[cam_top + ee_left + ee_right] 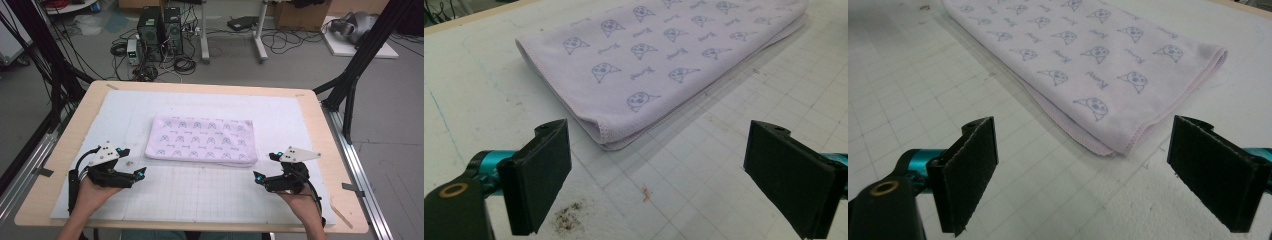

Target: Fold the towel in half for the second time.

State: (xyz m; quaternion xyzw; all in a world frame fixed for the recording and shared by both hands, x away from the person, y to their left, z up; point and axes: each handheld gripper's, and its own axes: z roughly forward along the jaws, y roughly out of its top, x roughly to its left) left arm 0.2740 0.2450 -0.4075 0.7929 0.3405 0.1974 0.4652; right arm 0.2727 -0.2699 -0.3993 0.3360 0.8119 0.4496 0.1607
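Left hand-held gripper (134, 161) wide, right hand-held gripper (265, 167) wide; folded lilac towel (202, 140) between, untouched, on gridded mat (200, 192).

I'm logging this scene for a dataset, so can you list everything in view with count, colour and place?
Folded towel: one, pale lilac with printed faces, centre of the mat.
Gridded mat: one, white, covering most of the table.
Table: one, light wood, under the mat.
Computer towers: two, black, on the floor beyond the table.
Cables: many, black, across the floor.
Frame struts: black, both sides of the table.
Left gripper: one, black, open, near the towel's left corner.
Right gripper: one, black, open, near its right corner.
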